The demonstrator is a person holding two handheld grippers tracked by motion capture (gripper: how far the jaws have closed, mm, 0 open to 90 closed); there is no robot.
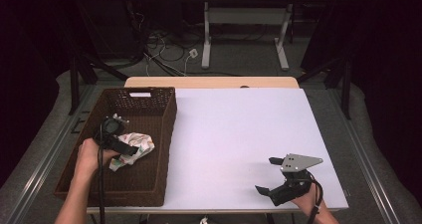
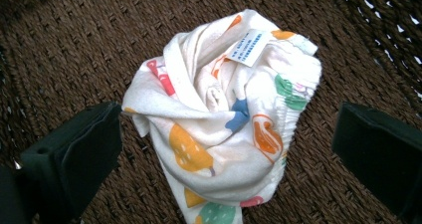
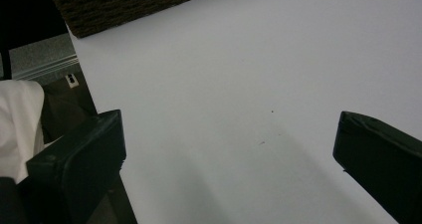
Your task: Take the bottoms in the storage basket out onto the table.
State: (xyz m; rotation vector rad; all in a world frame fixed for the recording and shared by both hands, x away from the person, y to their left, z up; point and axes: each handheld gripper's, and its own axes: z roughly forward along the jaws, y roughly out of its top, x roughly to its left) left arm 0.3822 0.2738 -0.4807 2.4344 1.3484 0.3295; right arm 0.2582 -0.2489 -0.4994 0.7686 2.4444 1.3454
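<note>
The crumpled cloth point(image 2: 224, 119) lies on the basket point(image 1: 164, 134) floor, its long axis running away from the left gripper point(image 1: 119, 145), between the wide-spread jaws. The right gripper point(image 1: 271, 176) rests low over the table point(image 1: 239, 129), jaws wide, holding nothing.

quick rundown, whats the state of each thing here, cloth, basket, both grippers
patterned cloth: crumpled in a heap on the basket floor, label showing on top, not gripped
wicker basket: upright on the table's left side, open top, holding the cloth
left gripper: open, jaws spread on either side of the cloth
right gripper: open, over the bare white table, holding nothing
</note>
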